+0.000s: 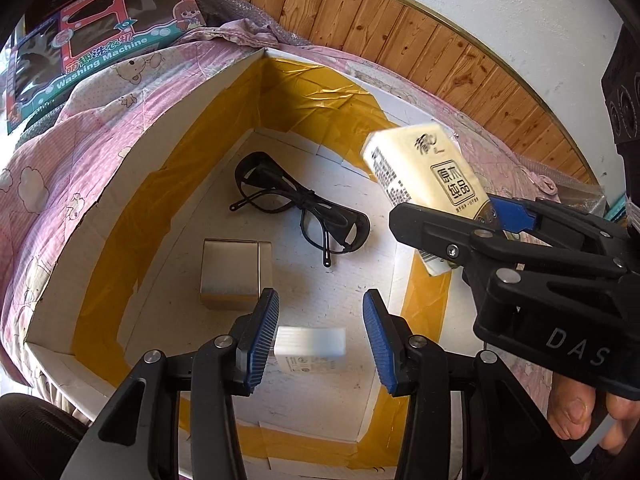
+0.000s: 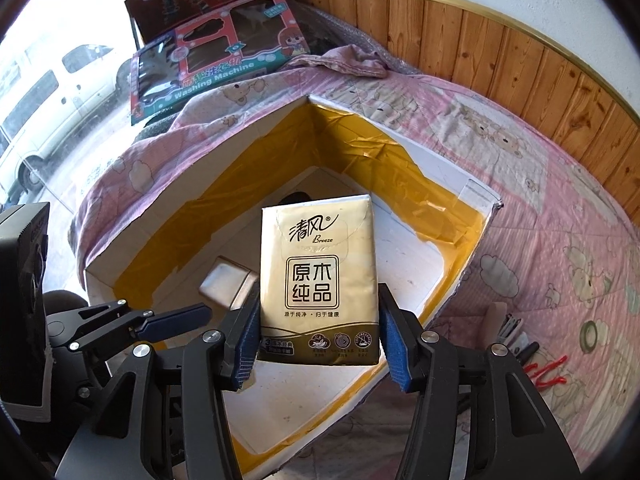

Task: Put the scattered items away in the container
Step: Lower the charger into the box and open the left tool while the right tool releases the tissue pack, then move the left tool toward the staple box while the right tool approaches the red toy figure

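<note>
the glasses (image 1: pixel 298 208) and a metal box (image 1: pixel 234 274) lie in the container (image 1: pixel 132 160); the right gripper (image 2: pixel 318 330) clamps the tissue pack (image 2: pixel 318 276) above it, the left gripper (image 1: pixel 320 340) is wide apart over a blurred white block (image 1: pixel 310 344), and small items (image 2: pixel 532 352) wait at the right.

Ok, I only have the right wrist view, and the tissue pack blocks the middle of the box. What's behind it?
Observer: Black glasses, folded, lying on the floor of the box.
Operator: Anything in there besides that silver case?
Observer: A small white box, blurred, between the open fingers of the left gripper.
Operator: Would my pack land on the glasses?
Observer: Probably not. In the left wrist view the tissue pack shows to the right of them, by the box's wall.
</note>
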`<move>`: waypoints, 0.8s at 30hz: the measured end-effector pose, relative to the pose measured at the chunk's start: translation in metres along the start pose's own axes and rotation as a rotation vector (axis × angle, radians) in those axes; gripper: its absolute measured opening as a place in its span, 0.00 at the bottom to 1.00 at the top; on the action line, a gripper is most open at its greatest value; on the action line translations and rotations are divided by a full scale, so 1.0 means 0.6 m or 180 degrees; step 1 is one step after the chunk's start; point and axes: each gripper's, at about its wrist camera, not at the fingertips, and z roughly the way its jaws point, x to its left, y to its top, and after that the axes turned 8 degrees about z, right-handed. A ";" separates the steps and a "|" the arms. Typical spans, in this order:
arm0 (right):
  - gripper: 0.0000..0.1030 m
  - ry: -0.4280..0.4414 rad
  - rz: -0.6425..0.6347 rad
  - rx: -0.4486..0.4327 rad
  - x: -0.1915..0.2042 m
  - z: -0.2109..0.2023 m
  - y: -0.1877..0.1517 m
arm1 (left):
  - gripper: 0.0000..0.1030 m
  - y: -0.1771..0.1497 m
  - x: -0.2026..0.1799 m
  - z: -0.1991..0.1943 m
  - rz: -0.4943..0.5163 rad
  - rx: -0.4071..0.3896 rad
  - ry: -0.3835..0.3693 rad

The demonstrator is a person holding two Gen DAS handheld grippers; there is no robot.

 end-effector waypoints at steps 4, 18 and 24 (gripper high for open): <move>0.56 0.0101 0.0147 -0.0007 -0.015 -0.008 -0.003 | 0.54 0.000 -0.001 -0.013 0.0018 -0.0065 0.0075; 0.55 0.0401 0.0122 -0.0278 -0.002 -0.106 -0.040 | 0.54 -0.018 -0.013 -0.079 0.0055 -0.0213 0.0237; 0.55 0.0499 0.0099 -0.0461 -0.005 -0.156 -0.076 | 0.54 -0.028 -0.041 -0.106 0.0145 -0.0279 0.0250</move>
